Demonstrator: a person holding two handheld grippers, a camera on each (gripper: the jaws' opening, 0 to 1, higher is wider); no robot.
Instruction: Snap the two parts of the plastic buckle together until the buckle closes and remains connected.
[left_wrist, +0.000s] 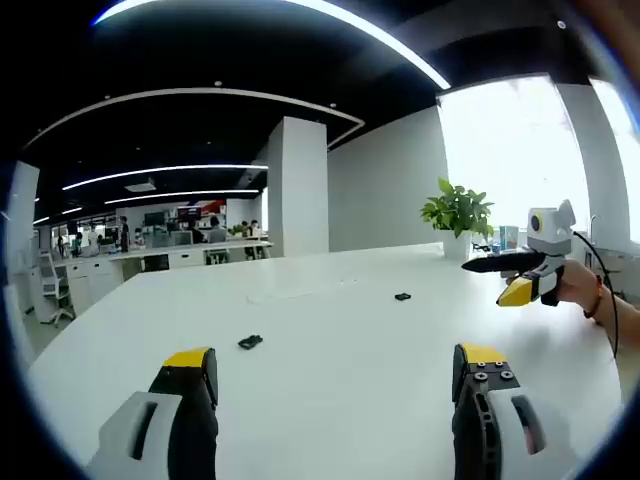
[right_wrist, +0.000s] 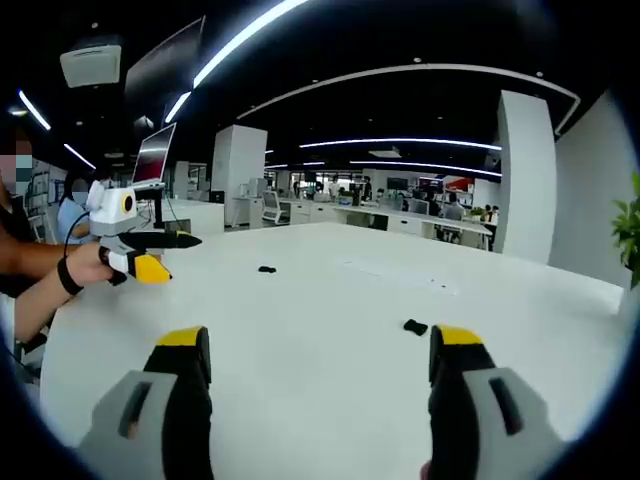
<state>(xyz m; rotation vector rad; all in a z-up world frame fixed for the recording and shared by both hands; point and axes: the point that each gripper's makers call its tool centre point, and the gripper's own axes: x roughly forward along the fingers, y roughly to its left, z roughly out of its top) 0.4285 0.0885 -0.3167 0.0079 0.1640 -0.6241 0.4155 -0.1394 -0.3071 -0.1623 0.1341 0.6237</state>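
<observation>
Two small black buckle parts lie apart on the white table (left_wrist: 330, 400). In the left gripper view, one buckle part (left_wrist: 250, 341) rests just ahead of my left jaw and the other buckle part (left_wrist: 403, 296) lies farther off to the right. My left gripper (left_wrist: 335, 362) is open above the table with nothing between its jaws. In the right gripper view, a buckle part (right_wrist: 415, 326) sits close to my right jaw, and a second buckle part (right_wrist: 266, 269) lies farther left. My right gripper (right_wrist: 320, 345) is open and holds nothing.
A potted plant (left_wrist: 458, 212) stands at the table's far edge. The right gripper (left_wrist: 522, 272), held by a hand, enters the left gripper view from the right. The left gripper (right_wrist: 138, 250) shows at the left of the right gripper view. Office desks and people lie beyond.
</observation>
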